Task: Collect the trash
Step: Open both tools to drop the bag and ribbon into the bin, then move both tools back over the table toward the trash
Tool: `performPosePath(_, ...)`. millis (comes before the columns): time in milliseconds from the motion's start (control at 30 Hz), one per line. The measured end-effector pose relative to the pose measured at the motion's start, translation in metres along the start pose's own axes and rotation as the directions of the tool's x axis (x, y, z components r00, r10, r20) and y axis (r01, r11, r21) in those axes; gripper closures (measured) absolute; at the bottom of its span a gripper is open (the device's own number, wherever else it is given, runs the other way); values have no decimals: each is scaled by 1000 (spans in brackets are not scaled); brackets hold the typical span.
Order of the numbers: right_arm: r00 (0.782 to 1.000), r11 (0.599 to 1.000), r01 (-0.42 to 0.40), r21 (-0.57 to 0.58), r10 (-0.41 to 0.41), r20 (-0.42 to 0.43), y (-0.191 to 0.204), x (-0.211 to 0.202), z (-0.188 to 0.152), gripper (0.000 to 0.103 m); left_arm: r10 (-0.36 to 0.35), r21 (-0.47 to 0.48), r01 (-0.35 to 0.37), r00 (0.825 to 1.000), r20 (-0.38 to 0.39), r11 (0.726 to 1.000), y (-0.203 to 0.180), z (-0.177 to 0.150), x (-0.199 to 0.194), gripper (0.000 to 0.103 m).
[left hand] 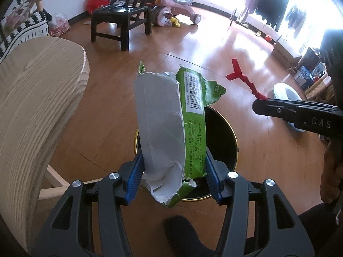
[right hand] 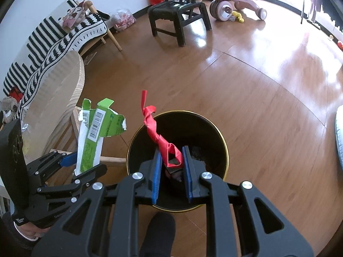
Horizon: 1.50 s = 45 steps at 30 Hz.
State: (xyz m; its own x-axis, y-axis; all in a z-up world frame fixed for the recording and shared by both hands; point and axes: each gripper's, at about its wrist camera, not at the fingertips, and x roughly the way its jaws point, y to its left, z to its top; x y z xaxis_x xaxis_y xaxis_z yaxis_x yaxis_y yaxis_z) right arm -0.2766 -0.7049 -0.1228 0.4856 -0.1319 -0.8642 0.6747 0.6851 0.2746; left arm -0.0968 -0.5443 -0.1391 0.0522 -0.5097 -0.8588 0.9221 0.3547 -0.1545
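When I look through the left wrist camera, I see my left gripper (left hand: pixel 174 171) clenched on one torn green carton (left hand: pixel 171 124), flattened, with its grey inside showing. It stands up between the two blue pads (left hand: pixel 135 180), above the near left part of one black trash bin (left hand: pixel 223 137) with a gold rim. At the right, the right gripper (left hand: pixel 260 105) holds one red twisted wrapper (left hand: pixel 248 81).

Through the right wrist camera, my right gripper (right hand: pixel 171 158) is clenched on the red twisted wrapper (right hand: pixel 156 130), directly over the open black trash bin (right hand: pixel 205 132). At the left, the left gripper (right hand: pixel 82 166) holds the torn green carton (right hand: pixel 94 137), just beside the bin. Far behind stands one black chair (right hand: pixel 178 15).
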Motion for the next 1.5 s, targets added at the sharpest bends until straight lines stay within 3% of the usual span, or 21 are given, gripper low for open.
performPosePath(133,1000,1000,1,5,-1,4,-1,0,0,82,0,3,0,1000,1,1000,1,1,-1,44)
performPosePath(167,1000,1000,5,8,-5,5,-1,0,0,71,-1,1,1,1000,1,1000,1,2,-1,43)
performPosePath(200,1000,1000,4,13,-4,18,-2,-3,0,53,-2,0,2,1000,2,1000,1,3,-1,41)
performPosePath(233,1000,1000,4,14,-4,29,-2,-4,-1,47,0,2,0,1000,5,1000,-1,3,-1,39)
performPosePath(467,999,1000,5,7,-5,46,6,-10,-1,43,17,11,-17,1000,23,1000,1,-1,-12,28)
performPosePath(667,997,1000,0,-25,2,73,33,-16,7,32,38,-27,-36,996,84,999,22,-6,-52,14)
performPosePath(833,995,996,-37,-86,45,93,86,-18,15,27,77,-67,-68,987,141,995,53,-21,-98,11)
performPosePath(967,990,980,-89,-176,107,97,154,-15,20,23,146,-144,-120,971,189,982,92,-43,-142,10)
performPosePath(1200,978,924,-177,-338,205,48,297,3,22,22,297,-340,-212,929,221,916,184,-102,-220,9)
performPosePath(1433,953,819,-267,-508,303,-11,438,16,-4,20,515,-500,-366,834,198,785,279,-186,-289,9)
performPosePath(1500,945,778,-291,-556,326,-39,479,25,-15,20,534,-532,-375,827,179,759,300,-207,-299,9)
